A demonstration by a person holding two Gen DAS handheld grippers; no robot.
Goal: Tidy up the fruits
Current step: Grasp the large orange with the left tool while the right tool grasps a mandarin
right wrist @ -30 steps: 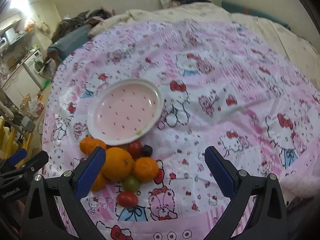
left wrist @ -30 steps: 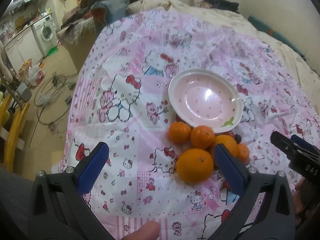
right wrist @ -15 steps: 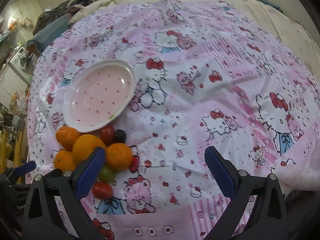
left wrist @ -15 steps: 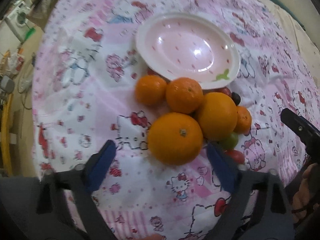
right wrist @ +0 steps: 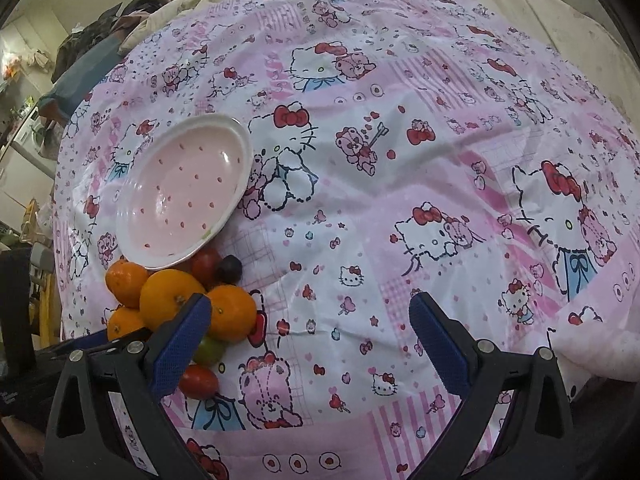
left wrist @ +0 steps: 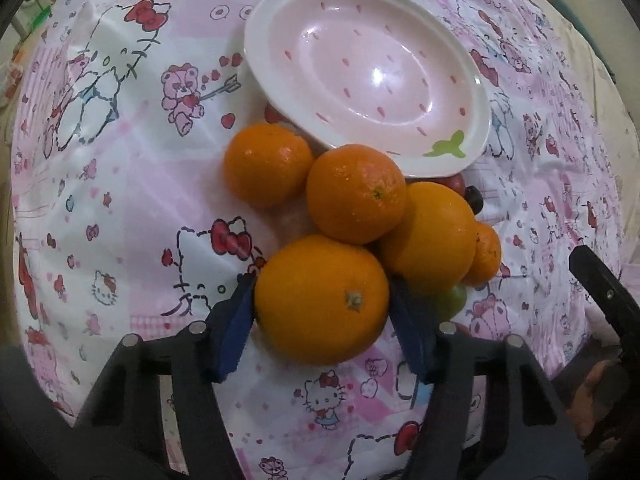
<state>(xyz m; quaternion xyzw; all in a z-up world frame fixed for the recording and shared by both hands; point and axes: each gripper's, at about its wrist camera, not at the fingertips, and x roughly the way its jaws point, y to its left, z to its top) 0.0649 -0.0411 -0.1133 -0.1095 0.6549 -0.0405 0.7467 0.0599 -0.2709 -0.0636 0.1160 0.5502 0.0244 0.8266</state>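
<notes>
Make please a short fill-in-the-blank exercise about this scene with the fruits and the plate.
1. The pink plate holds ____ fruit.
2. The left gripper is closing around a big ____.
3. Between the pads of the right gripper lies only the ____.
4. The green tomato lies next to a ____ tomato.

Missing words: no; orange; cloth; red

The green fruit point(left wrist: 454, 300) and red tomato point(left wrist: 454, 184) are mostly buried behind the oranges point(left wrist: 430, 236); plate point(left wrist: 476, 136) rim covers some too.
</notes>
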